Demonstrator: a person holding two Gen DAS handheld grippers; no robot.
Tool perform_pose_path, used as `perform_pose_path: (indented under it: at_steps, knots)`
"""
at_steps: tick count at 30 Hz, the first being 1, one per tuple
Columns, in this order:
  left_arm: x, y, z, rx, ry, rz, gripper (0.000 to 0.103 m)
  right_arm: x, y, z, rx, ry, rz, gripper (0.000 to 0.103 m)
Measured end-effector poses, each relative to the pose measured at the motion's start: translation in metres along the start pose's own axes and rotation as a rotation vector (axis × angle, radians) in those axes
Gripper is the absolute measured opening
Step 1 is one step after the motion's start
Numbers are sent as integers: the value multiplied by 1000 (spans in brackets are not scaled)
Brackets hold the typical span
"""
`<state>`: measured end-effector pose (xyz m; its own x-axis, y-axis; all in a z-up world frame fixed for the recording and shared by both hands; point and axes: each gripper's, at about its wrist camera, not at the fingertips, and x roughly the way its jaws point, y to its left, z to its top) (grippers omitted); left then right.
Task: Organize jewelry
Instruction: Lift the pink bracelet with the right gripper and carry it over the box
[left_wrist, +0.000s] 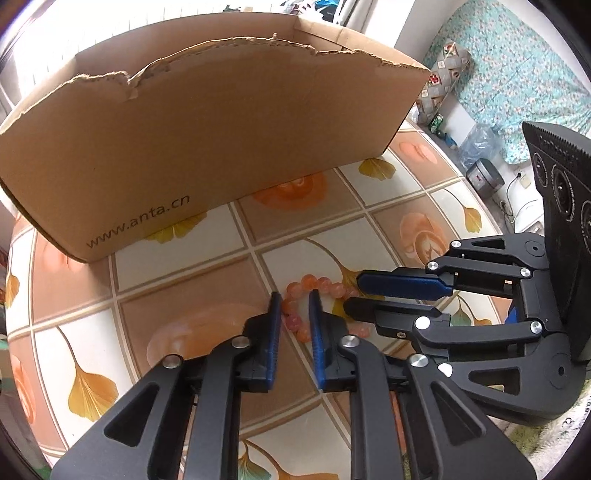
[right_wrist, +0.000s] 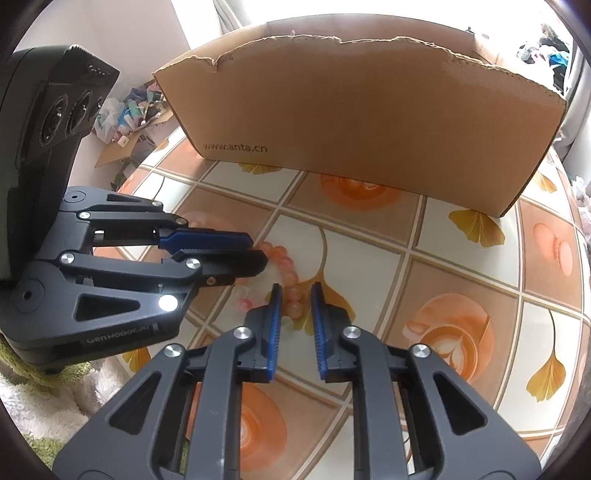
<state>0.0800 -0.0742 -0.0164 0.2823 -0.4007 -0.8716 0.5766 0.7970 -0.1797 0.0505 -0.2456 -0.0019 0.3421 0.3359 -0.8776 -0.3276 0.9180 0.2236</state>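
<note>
**Ana:** On the tiled surface (left_wrist: 207, 280), just in front of the cardboard box (left_wrist: 207, 122), lies the bead bracelet (left_wrist: 321, 286), a loop of peach and pink beads. Both tools are down on it from opposite sides.

**Ben:** How do the jaws stand?

**Ana:** The left gripper (left_wrist: 294, 301) is nearly closed, with the near arc of beads pinched between its blue pads. The right gripper (right_wrist: 296, 295) is just as narrow, and a few beads sit between its tips too; I'd judge both as clamped on the bracelet, each on a different stretch of the loop.

**Ben:** So the step in hand is lifting it toward the box?

**Ana:** That's my reading. To do it well, raise both hands together and level, so the elastic isn't stretched or a bead squeezed out sideways. Round beads slip easily from flat pads, so keep the grip steady and clear the box's torn top edge before moving over it.

**Ben:** What does each camera add?

**Ana:** The left wrist view shows the far arc of beads curving up to the right gripper (left_wrist: 356, 293) and the bed (left_wrist: 517, 74) beyond. The right wrist view shows the left gripper (right_wrist: 258, 251) from the side, its fingers close together over the beads, plus a towel (right_wrist: 44, 398) at the surface's edge. Neither view looks inside the box.
</note>
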Motion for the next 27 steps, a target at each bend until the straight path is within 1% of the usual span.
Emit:
perform_pose_path:
  at_steps: [4, 7, 9, 12, 16, 20, 22, 25, 27]
  knots:
    - [-2, 1, -2, -7, -17, -4, 10, -3, -8, -2, 42, -16, 29, 9]
    - [-6, -4, -2, -2, -33, -11, 9, -9, -10, -3, 46, -33, 16, 8]
    - [-16, -6, -1, 7, -59, 0, 9, -18, -12, -3, 52, -57, 14, 8]
    - [-34, -12, 4, 9, -98, -14, 9, -40, -13, 1, 56, -107, 20, 8]
    - [-71, -19, 13, 34, -174, -11, 9, -73, -10, 15, 28, -190, 10, 9]
    - [-109, -26, 41, 70, -282, -10, 9, -107, -11, 37, -22, -287, -4, 9]
    - [-122, -26, 61, 85, -325, -23, 9, -121, -16, 55, -54, -335, -10, 9]
    - [-127, -25, 88, 110, -355, -11, 9, -128, -29, 82, -85, -365, -15, 9]
    - [-117, -18, 113, 104, -339, -20, 9, -123, -43, 104, -95, -358, -11, 9]
